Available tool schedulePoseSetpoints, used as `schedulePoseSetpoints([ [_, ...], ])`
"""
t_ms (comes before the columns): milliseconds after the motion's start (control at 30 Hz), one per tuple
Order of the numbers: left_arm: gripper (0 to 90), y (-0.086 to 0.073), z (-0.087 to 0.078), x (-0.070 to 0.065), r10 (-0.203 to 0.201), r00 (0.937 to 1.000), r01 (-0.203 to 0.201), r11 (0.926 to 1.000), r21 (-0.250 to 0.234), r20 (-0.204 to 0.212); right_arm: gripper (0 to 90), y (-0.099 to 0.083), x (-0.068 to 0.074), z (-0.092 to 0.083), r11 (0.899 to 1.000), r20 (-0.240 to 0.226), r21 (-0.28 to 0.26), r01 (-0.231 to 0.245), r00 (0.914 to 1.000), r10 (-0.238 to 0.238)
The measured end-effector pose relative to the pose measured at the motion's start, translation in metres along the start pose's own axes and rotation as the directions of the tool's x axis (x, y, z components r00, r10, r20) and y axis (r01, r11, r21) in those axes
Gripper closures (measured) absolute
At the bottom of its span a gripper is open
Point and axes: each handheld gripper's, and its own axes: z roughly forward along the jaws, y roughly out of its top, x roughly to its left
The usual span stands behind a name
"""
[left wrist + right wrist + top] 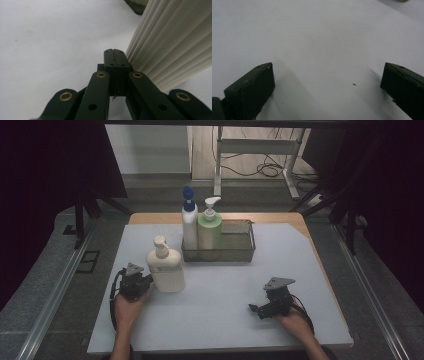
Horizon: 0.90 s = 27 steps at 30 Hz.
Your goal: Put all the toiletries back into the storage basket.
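A cream ribbed pump bottle [165, 267] stands upright on the white mat [225, 295], left of centre. My left gripper [140, 279] rests on the mat just left of the bottle's base. In the left gripper view its jaws are pressed together [114, 53] with nothing between them, and the bottle's ribbed side [172, 45] rises close on their right. My right gripper [260, 302] lies on the mat at the front right. Its jaws stand wide apart [327, 75] over bare mat.
A wire basket [235, 251] at the back of the mat holds a white bottle with a blue pump [189, 222] and a green bottle with a white pump [210, 230] at its left end. Metal rails run along both sides of the table.
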Motion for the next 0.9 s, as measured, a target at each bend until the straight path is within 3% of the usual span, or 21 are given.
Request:
schedulePoseSetpoints([
  [400,89.5,-0.002,-0.003,-0.009,0.007,0.9976,-0.009,0.9996,0.026,0.069,0.0,0.000,0.000,0.000,1.000,0.000,0.000,0.000,1.0000,0.000],
  [900,89.4,-0.003,-0.005,-0.024,0.052,0.9939,-0.056,0.9977,0.039,0.098,0.0,0.000,0.000,0.000,1.000,0.000,0.000,0.000,1.0000,0.000],
])
